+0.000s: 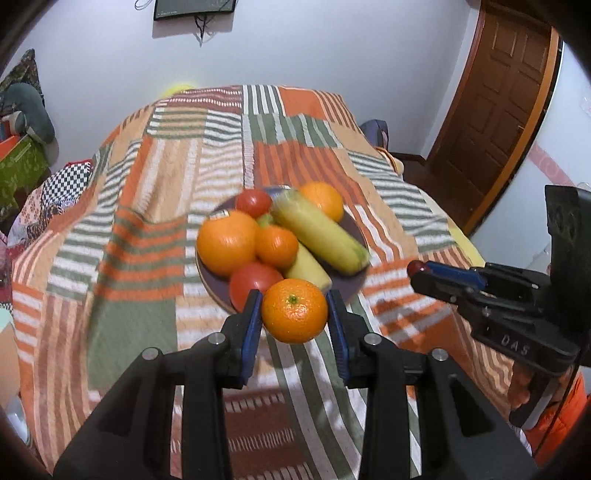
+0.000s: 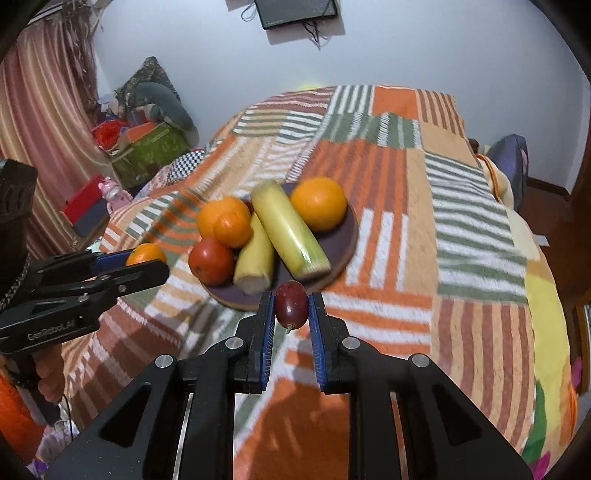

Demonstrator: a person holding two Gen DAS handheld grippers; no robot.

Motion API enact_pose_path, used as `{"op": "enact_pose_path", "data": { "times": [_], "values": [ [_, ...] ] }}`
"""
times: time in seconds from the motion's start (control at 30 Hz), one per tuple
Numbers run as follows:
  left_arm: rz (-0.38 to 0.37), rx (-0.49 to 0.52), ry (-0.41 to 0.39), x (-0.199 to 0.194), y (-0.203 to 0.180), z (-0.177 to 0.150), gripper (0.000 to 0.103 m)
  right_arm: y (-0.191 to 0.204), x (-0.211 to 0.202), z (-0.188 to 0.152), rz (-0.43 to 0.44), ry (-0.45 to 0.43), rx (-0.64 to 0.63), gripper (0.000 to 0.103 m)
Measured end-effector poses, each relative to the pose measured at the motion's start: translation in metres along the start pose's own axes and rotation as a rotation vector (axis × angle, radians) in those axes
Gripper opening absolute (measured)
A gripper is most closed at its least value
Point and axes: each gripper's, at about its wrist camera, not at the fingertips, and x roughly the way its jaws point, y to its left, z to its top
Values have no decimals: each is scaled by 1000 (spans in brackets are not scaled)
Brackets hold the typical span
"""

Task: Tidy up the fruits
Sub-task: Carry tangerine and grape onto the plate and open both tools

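My left gripper (image 1: 294, 308) is shut on a small orange (image 1: 294, 311) and holds it just in front of the dark purple plate (image 1: 351, 229). My right gripper (image 2: 291, 310) is shut on a small dark red fruit (image 2: 291, 303) at the plate's near edge (image 2: 343, 240). The plate holds several oranges (image 1: 226, 242), two tomatoes (image 1: 254, 281) and two yellow corn cobs (image 1: 319, 230). The right gripper also shows in the left wrist view (image 1: 419, 271), right of the plate. The left gripper with its orange (image 2: 146, 254) shows in the right wrist view, left of the plate.
The plate sits on a bed with an orange, green and white striped blanket (image 1: 166, 177). Boxes and cushions (image 2: 147, 144) stand by the curtain at the left. A wooden door (image 1: 498, 107) is at the right. A monitor (image 2: 295, 13) hangs on the far wall.
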Motion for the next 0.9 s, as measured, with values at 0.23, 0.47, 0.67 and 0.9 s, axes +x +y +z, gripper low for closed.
{"op": "enact_pose_path", "data": {
  "times": [0.23, 0.47, 0.67, 0.9],
  "values": [
    [13, -13, -11, 18, 15, 24, 34, 9, 23, 17, 20, -1, -24, 17],
    [22, -27, -32, 35, 29, 47, 35, 15, 50, 27, 36, 20, -41, 17],
    [26, -32, -30, 50, 35, 61, 34, 21, 63, 32, 45, 29, -50, 17],
    [19, -48, -8, 69, 40, 65, 34, 28, 71, 36, 49, 32, -73, 17]
  ]
}}
